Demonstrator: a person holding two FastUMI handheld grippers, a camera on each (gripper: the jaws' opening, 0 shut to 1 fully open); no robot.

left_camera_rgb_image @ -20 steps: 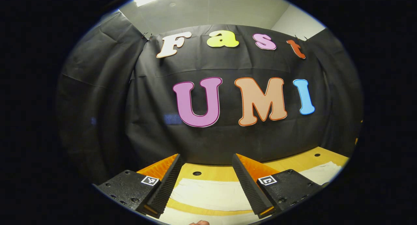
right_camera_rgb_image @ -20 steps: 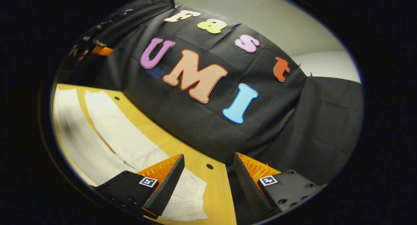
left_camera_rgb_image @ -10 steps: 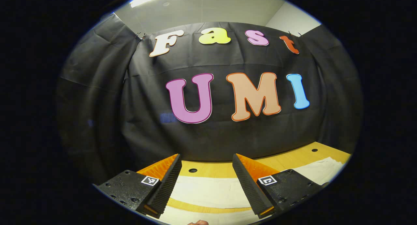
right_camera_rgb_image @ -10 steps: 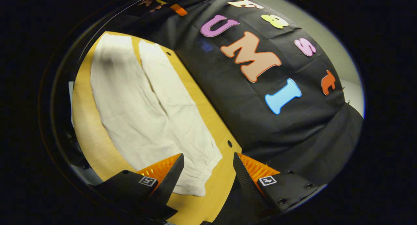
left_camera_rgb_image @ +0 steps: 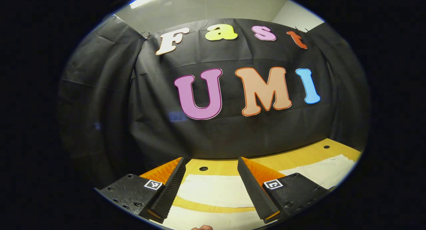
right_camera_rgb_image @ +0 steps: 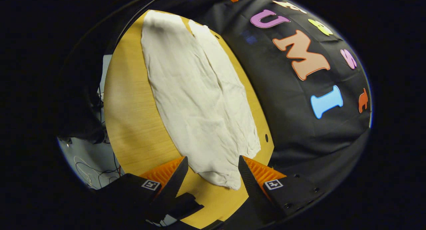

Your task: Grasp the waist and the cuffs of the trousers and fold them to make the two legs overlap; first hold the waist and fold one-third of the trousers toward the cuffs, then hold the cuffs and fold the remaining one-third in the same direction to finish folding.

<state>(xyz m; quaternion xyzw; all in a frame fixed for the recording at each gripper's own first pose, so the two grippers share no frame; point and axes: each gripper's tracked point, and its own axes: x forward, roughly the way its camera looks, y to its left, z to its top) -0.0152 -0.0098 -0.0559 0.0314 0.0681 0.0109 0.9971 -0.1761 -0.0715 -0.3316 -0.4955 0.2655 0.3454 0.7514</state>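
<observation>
Right gripper (right_camera_rgb_image: 212,170): jaws spread wide, nothing held; it hangs above the near end of the trousers (right_camera_rgb_image: 196,100), whose edge lies between the two fingers in the right gripper view; whether this end is waist or cuffs I cannot tell. Left gripper (left_camera_rgb_image: 211,176): jaws likewise wide apart, empty, poised over pale cloth of the trousers (left_camera_rgb_image: 213,193) with a strip of bare wood showing across it. The trousers lie flat and unfolded along the yellow wooden table (right_camera_rgb_image: 133,123), two legs side by side with a seam-like gap between them, running away toward the far end; beyond stands the black cloth wall (right_camera_rgb_image: 299,130). Judged step: the approach before the first grasp; no fold made yet. Next move calls for each gripper to descend onto its end and close on one edge layer; then carry one leg over the other.
</observation>
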